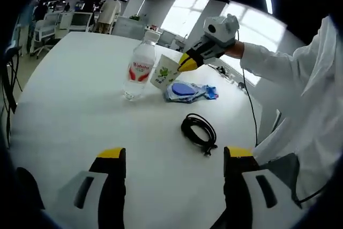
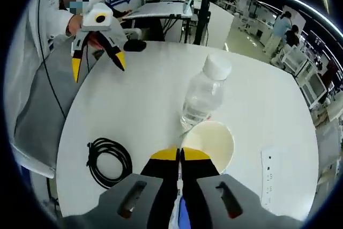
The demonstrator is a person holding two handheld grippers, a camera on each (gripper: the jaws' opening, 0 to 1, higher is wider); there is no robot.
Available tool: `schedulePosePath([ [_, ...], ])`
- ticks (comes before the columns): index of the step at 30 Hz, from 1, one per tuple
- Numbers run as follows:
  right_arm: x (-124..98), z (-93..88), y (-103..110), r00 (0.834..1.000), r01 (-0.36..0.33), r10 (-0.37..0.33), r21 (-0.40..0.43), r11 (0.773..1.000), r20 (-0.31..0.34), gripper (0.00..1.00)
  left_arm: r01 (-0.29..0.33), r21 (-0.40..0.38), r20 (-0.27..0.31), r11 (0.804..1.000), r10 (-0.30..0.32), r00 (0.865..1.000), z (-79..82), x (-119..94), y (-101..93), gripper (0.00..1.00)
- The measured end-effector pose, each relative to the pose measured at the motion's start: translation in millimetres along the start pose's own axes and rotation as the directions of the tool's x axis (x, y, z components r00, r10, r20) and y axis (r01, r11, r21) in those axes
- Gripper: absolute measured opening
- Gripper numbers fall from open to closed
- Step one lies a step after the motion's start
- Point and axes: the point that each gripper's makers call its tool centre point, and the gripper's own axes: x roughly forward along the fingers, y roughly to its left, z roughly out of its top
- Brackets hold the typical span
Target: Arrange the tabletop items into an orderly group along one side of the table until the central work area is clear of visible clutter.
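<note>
the rim of a paper cup (image 2: pixel 210 139) printed with green figures is pinched between the closed fingers of the right gripper (image 2: pixel 180 155), just beside a clear water bottle (image 1: pixel 139 71) whose red label cannot be read. the left gripper (image 1: pixel 174 156) is held wide open and empty above the white worktop (image 1: pixel 75 79), near a coiled black cable (image 1: pixel 199 131), while a blue cloth bundle (image 1: pixel 186 91) is seen beside the cup.

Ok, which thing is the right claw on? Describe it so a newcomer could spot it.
On the round white table, find the upright clear water bottle with a red label. Right beside it stands a paper cup, white with green print, cream inside, and the right claw is shut on its rim. Unlike the flat blue bundle and black cable coil, it stands open-topped.
</note>
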Motion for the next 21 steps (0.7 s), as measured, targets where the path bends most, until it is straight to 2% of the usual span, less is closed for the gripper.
schedulePosePath([
  [3,6.3,-3.2,-0.5,0.999,0.006,-0.009,-0.063,0.998,-0.038,0.00,-0.002,-0.002,-0.003,1.000,0.002,1.000,-1.5,0.0,0.8,0.76],
  [13,25.2,-13.5,-1.0,0.993,0.001,-0.020,-0.166,0.986,-0.114,0.00,-0.005,-0.014,-0.007,1.000,0.004,1.000,-6.2,1.3,5.1,0.75],
  [21,33.6,-19.0,1.1,0.990,-0.019,-0.010,-0.203,0.979,-0.142,0.00,-0.005,-0.025,-0.009,1.000,0.005,1.000,-9.3,2.6,6.5,0.75],
])
